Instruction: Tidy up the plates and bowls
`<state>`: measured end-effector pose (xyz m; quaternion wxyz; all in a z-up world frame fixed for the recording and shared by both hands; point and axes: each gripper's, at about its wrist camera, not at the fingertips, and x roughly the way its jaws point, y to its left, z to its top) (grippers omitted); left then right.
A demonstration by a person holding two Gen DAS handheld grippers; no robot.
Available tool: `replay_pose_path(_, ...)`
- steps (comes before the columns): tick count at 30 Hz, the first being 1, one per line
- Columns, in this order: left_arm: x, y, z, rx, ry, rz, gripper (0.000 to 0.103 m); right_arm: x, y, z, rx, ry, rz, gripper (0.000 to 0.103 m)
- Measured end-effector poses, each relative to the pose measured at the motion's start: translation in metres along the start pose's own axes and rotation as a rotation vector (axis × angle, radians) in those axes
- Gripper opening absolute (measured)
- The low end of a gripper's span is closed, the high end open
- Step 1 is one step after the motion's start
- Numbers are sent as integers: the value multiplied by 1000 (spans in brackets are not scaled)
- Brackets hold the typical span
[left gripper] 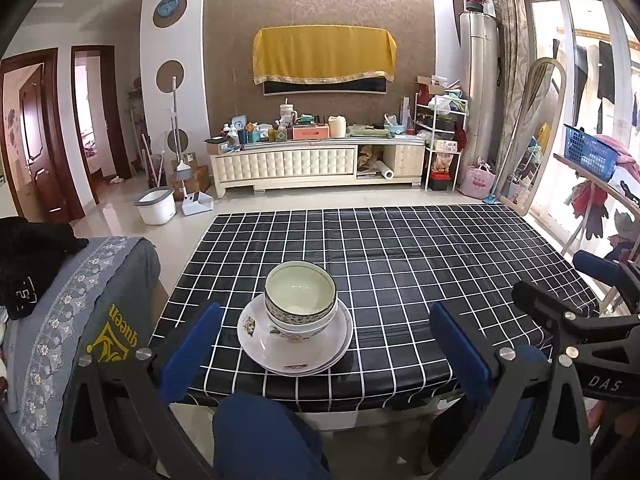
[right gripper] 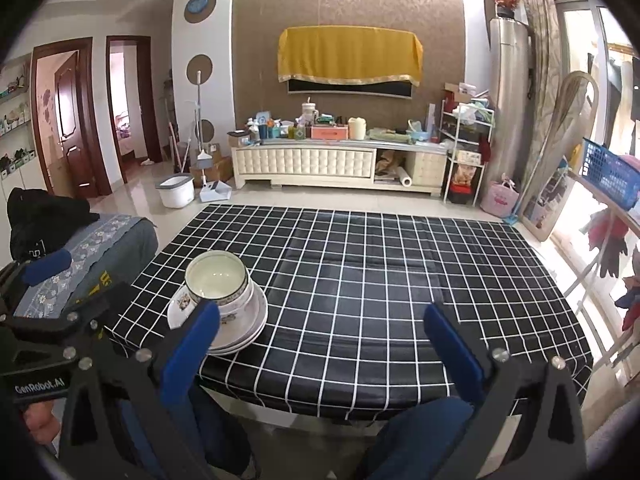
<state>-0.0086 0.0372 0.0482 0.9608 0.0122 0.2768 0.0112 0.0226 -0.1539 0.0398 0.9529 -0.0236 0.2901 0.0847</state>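
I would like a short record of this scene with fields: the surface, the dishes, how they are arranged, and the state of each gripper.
surface: table covered with a black cloth with a white grid
dishes: bowls and plates, white with flower prints
arrangement: bowls nested together, standing on stacked plates, near the front edge of the table
exact count of dishes: cannot tell
left gripper: open, holds nothing, the stack lies ahead between its fingers
right gripper: open, holds nothing, the stack is at its left finger side
contact with dishes: none visible

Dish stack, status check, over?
Left gripper open, empty. Right gripper open, empty. Bowls nested on stacked plates, near table edge. Nothing blocking.
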Motion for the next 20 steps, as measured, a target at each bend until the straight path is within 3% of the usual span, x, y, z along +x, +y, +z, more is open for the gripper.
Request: replay_pose_path(20, -3, 1, 0, -9, -5, -6, 103, 0, 2, 0, -6, -1, 0, 103)
